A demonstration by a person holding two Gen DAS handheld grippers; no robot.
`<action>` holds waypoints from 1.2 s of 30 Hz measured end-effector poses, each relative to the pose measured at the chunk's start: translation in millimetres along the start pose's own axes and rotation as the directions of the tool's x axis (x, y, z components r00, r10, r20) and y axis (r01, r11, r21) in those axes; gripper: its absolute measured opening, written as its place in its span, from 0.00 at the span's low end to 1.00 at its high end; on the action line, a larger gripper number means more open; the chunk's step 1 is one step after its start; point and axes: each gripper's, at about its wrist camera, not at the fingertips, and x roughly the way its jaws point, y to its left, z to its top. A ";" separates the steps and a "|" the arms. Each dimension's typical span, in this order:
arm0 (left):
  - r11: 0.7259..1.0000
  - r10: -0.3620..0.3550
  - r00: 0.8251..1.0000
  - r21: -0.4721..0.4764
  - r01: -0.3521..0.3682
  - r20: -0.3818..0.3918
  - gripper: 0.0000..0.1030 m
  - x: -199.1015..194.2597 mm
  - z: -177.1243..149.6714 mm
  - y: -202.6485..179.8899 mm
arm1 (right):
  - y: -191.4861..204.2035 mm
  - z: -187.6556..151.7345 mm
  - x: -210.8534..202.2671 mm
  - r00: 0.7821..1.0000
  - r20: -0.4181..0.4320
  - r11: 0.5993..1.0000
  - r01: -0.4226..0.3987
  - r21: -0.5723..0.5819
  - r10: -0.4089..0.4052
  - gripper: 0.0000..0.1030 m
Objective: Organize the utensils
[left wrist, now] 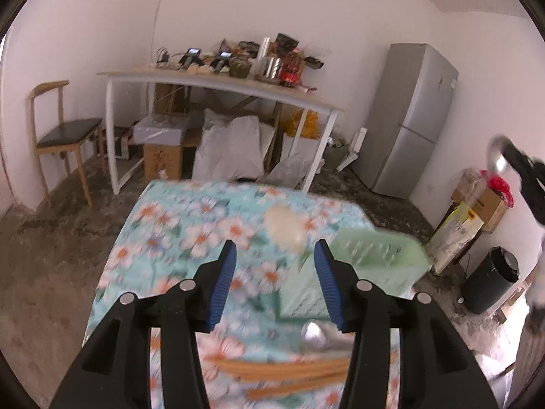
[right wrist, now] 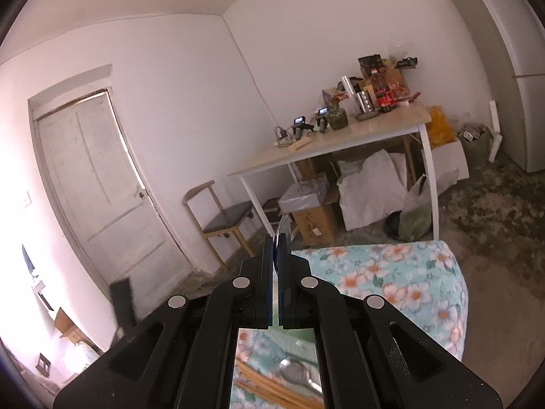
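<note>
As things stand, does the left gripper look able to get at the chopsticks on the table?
Probably yes: the left gripper is open and empty, and the chopsticks lie uncovered on the table just beneath it.

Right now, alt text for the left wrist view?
The left gripper hangs open and empty above a floral tablecloth, with wooden chopsticks and a metal spoon below it and a green basket just ahead to the right.

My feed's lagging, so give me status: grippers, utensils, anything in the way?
Left gripper open, empty, above chopsticks and spoon. Right gripper shut on a metal utensil, raised. Green basket ahead, nothing blocking.
</note>
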 end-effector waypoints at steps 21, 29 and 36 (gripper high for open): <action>0.996 0.040 0.992 -0.071 -0.049 -0.120 0.45 -10.0 -75.1 42.8 | -11.2 -56.8 60.8 0.953 -0.193 0.970 0.216 -0.110 -0.234 0.34; 0.997 0.012 0.991 -0.069 -0.022 -0.132 0.45 -7.4 -80.1 36.5 | 3.5 -77.9 23.0 0.950 -0.161 0.961 0.251 -0.112 -0.267 0.62; 0.998 -0.011 0.988 -0.061 0.001 -0.151 0.45 -0.7 -81.7 27.0 | 8.9 -155.7 29.6 0.879 -0.314 0.932 0.323 -0.164 -0.360 0.88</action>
